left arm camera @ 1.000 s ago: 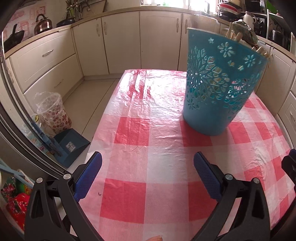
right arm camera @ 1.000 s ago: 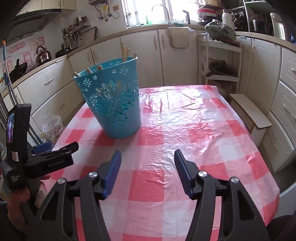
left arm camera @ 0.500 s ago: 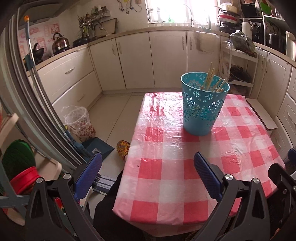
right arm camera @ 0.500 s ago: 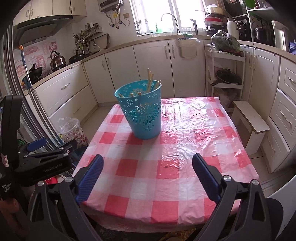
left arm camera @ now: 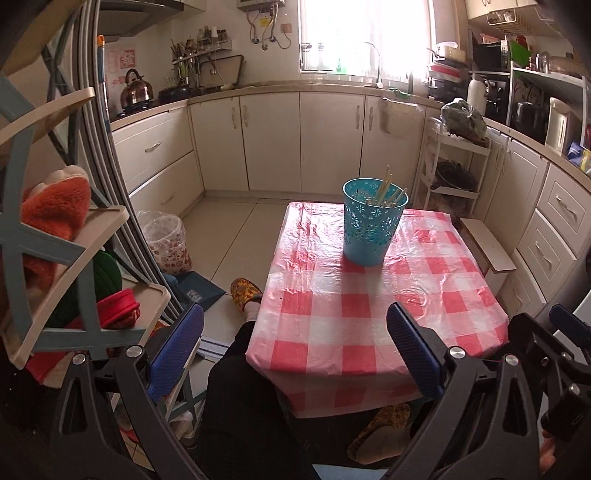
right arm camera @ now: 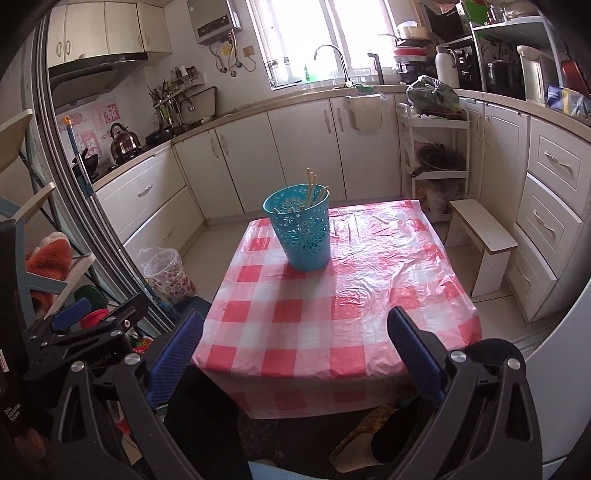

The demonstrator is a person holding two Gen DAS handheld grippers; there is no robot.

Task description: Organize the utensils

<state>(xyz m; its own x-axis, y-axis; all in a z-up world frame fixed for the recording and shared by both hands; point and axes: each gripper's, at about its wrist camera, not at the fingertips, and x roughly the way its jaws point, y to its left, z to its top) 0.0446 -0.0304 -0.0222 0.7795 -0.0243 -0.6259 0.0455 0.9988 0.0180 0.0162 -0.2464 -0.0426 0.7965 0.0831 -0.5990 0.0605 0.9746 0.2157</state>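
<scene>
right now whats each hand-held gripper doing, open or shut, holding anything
Left hand-held gripper: open, nothing between its fingers.
Right hand-held gripper: open, jaws have just been opening, nothing between them.

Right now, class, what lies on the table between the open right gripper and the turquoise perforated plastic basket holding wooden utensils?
Only bare red-and-white checked tablecloth separates right gripper from basket, in the right wrist view.

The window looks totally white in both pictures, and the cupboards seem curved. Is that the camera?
Yes. Left wrist view: the window is blown out by daylight, and the cabinets bow from fisheye distortion. Right wrist view: the same glare, a sheen on the plastic tablecloth, dark rounded corners. The blue basket stays sharp.
</scene>
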